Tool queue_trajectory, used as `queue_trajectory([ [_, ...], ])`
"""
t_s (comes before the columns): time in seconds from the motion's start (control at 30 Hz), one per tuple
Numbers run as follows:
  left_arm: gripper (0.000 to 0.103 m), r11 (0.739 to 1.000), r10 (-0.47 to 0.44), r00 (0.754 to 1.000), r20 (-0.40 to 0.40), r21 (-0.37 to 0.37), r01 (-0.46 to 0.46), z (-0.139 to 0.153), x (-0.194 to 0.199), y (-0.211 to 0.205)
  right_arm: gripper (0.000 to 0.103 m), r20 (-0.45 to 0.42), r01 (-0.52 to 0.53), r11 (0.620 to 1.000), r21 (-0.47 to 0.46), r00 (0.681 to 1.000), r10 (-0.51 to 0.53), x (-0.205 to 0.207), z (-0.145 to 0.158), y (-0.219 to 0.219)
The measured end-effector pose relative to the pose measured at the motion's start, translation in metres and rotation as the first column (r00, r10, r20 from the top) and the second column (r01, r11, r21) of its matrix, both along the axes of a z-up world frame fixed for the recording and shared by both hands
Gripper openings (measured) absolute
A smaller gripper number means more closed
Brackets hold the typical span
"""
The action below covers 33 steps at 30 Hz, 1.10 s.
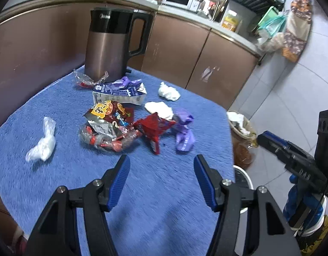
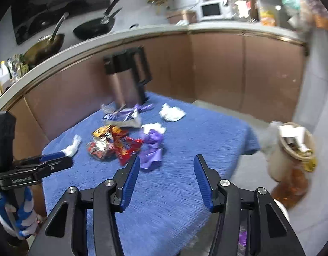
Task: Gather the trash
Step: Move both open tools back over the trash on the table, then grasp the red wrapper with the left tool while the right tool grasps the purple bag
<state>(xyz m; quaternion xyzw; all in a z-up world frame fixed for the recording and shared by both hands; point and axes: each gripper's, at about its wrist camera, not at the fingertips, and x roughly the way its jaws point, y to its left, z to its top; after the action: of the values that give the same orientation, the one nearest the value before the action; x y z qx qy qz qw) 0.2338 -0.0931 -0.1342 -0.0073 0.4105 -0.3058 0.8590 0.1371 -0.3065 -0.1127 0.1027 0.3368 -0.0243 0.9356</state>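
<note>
Trash lies on a table with a blue cloth (image 1: 159, 192): a red wrapper (image 1: 153, 130), a purple wrapper (image 1: 184, 134), a clear bag of red candy wrappers (image 1: 106, 136), a brown snack bag (image 1: 110, 112), a flattened milk carton (image 1: 121, 93), white tissues (image 1: 168, 91) and a white plastic wad (image 1: 42, 143). My left gripper (image 1: 161, 160) is open and empty, just short of the pile. My right gripper (image 2: 167, 160) is open and empty above the cloth, near the purple wrapper (image 2: 152, 151). The waste basket (image 2: 292, 149) stands on the floor to the right.
A brown electric kettle (image 1: 112, 44) stands at the table's far edge. Brown kitchen cabinets (image 1: 217, 64) run behind the table. The basket also shows in the left wrist view (image 1: 243, 136), next to the table's right edge. A white round object (image 1: 243, 177) sits on the floor.
</note>
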Motion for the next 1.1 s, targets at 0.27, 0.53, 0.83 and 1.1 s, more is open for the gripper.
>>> queue_trajectory([
  [0.27,0.052,0.993,-0.052,0.998,-0.020,0.105,0.054,-0.023,0.059,-0.043,0.056,-0.101,-0.088,0.993,0.076,0.990,0.095,0.083,-0.054,0.004],
  [0.53,0.031,0.976,-0.108,0.993,-0.051,0.183,0.115,-0.054,0.099,-0.072,0.056,-0.152,-0.126,0.981,0.149,0.977,0.149,0.131,-0.089,-0.002],
  [0.83,0.012,0.969,-0.159,0.985,-0.062,0.184,0.168,-0.065,0.102,-0.080,0.032,-0.176,-0.130,0.961,0.246,0.969,0.176,0.151,-0.118,-0.010],
  [1.1,0.005,0.977,-0.147,0.989,-0.027,0.153,0.149,-0.052,0.085,-0.078,0.021,-0.110,-0.132,0.959,0.249,0.980,0.164,0.132,-0.101,-0.012],
])
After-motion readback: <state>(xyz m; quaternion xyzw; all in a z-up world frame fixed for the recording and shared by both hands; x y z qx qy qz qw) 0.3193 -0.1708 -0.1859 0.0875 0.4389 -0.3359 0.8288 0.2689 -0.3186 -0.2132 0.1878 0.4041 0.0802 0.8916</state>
